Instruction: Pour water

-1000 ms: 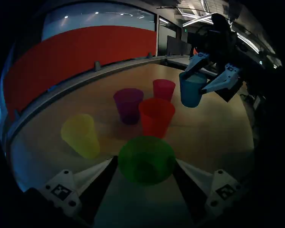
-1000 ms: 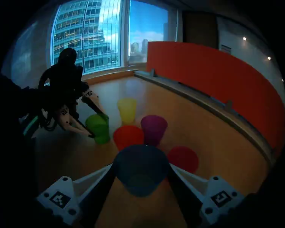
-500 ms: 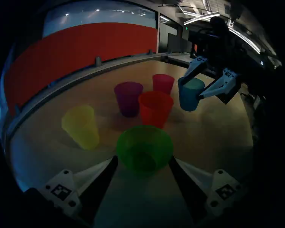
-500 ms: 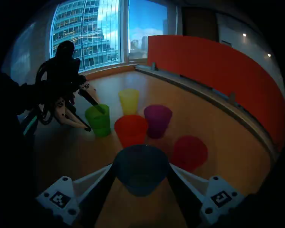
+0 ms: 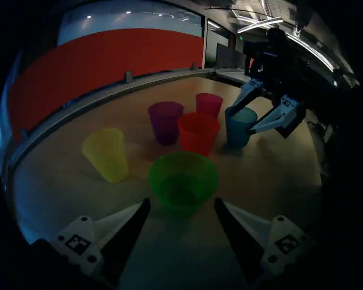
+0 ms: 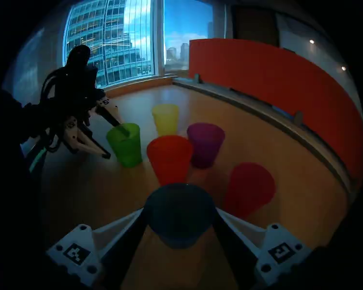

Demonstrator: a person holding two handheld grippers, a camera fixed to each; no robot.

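A green cup (image 5: 183,181) stands on the wooden table (image 5: 268,179) just beyond the tips of my left gripper (image 5: 181,199), whose fingers stand apart on either side without pressing it. In the right gripper view the left gripper (image 6: 118,142) straddles the same green cup (image 6: 126,144). My right gripper (image 6: 180,210) is shut on a blue cup (image 6: 179,217). From the left gripper view, the right gripper (image 5: 240,123) holds the blue cup (image 5: 238,131) low, right beside an orange-red cup (image 5: 197,133). I cannot make out any water.
A yellow cup (image 5: 106,154), a purple cup (image 5: 165,122) and a crimson cup (image 5: 209,104) stand around the orange-red one. A red partition (image 5: 99,58) runs along the table's far edge. Large windows (image 6: 113,43) lie behind the left gripper. Bare tabletop (image 6: 288,159) lies beside the cups.
The right gripper has brought the blue cup down from above to table height beside the orange-red cup. The green cup now sits farther out, past my left fingertips.
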